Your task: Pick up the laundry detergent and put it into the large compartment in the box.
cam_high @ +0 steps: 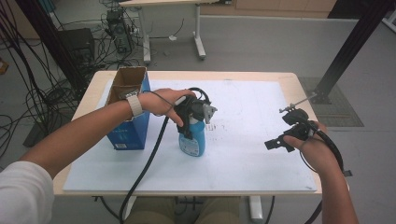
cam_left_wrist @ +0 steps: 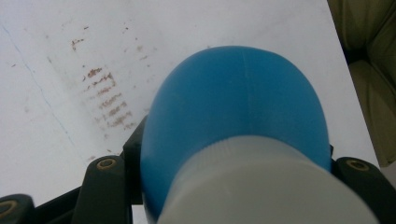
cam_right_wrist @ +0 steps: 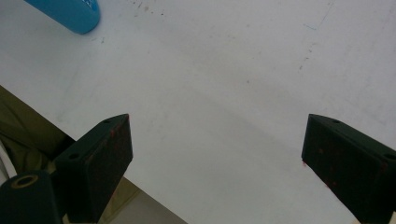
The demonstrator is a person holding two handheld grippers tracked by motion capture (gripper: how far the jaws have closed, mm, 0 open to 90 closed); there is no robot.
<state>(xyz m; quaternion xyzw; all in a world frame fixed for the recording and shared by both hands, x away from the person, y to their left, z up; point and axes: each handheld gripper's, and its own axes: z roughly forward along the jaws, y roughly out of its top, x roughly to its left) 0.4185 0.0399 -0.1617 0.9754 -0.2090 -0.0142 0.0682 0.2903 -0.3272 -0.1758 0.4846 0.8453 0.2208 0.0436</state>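
With the left gripper (cam_high: 194, 122) clamped on the blue bottle (cam_high: 193, 140) at frame centre, keep it upright (right gripper (cam_high: 286, 135) wide open, empty, at right).

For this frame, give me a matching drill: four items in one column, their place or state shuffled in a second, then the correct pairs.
Items
1. blue bottle
2. cardboard box
3. left gripper
4. right gripper

States
A. jaws wide apart, nothing between them
B. open-topped, at the board's left edge
C. upright on the white board, gripped near its cap
D. closed around the bottle's upper part

Pairs: 1-C, 2-B, 3-D, 4-A
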